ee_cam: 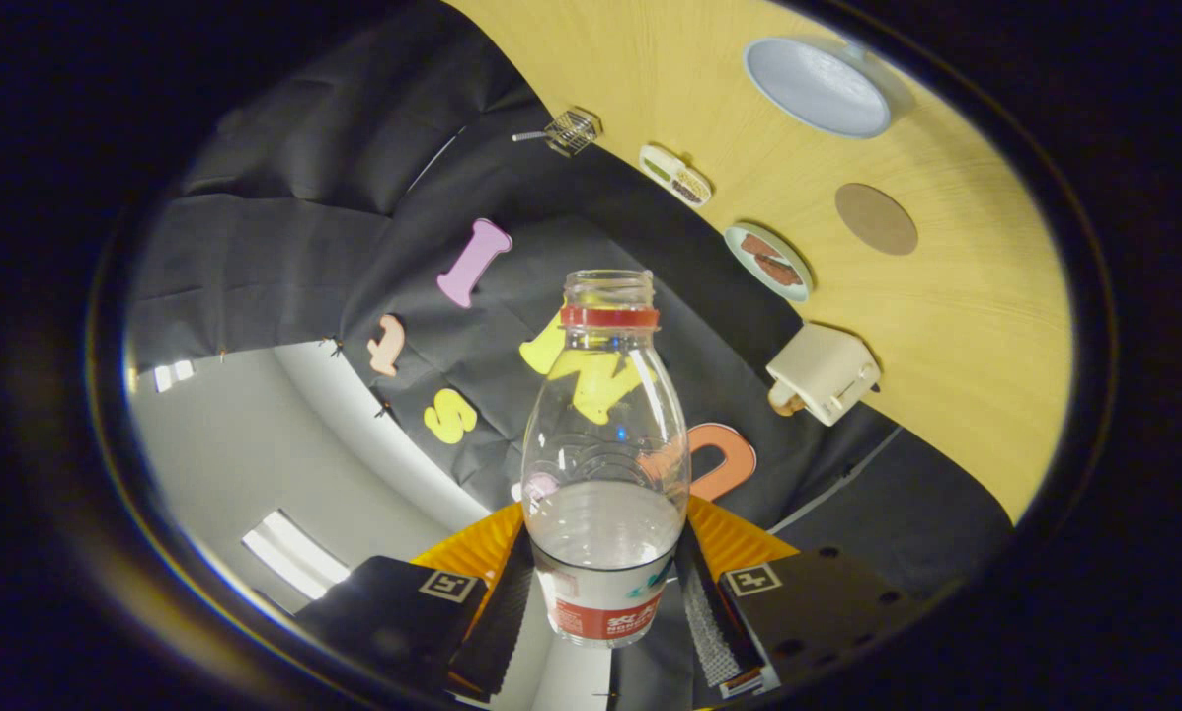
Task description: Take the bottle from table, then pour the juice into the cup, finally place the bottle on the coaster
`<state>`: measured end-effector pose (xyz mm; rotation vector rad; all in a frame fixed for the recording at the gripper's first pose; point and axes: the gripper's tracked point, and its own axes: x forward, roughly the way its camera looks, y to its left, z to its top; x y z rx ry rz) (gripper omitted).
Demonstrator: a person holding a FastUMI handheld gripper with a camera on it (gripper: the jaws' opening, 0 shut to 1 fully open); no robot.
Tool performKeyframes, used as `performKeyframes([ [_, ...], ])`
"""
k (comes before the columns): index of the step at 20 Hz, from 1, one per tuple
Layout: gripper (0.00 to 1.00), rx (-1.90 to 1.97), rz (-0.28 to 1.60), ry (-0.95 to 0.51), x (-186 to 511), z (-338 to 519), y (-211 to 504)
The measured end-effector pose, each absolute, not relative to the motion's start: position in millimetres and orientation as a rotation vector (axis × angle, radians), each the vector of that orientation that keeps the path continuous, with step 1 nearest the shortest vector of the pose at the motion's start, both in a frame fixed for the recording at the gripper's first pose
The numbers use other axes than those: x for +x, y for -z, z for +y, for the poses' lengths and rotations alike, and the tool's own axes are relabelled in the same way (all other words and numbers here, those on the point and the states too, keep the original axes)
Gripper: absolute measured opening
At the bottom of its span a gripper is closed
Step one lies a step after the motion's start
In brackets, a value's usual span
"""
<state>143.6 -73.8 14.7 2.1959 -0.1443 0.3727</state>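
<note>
The jaws are clamped on the lower body of the bottle, one finger pressing each side. Its long axis runs straight ahead from the gripper, open neck foremost. The cup and coaster lie beyond on the tilted worktop, off to the right of the neck.

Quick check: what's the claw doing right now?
Claw: shut on the bottle, both fingers pressing its lower body; cap off.
</note>
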Motion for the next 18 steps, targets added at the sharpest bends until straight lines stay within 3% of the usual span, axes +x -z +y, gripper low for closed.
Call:
performKeyframes([
  [14, 0.76, 2.211, -0.155, -0.331, 145.0, -80.5, 1.8],
  [18, 0.75, 2.039, -0.174, -0.297, 142.1, -68.4, 5.1],
])
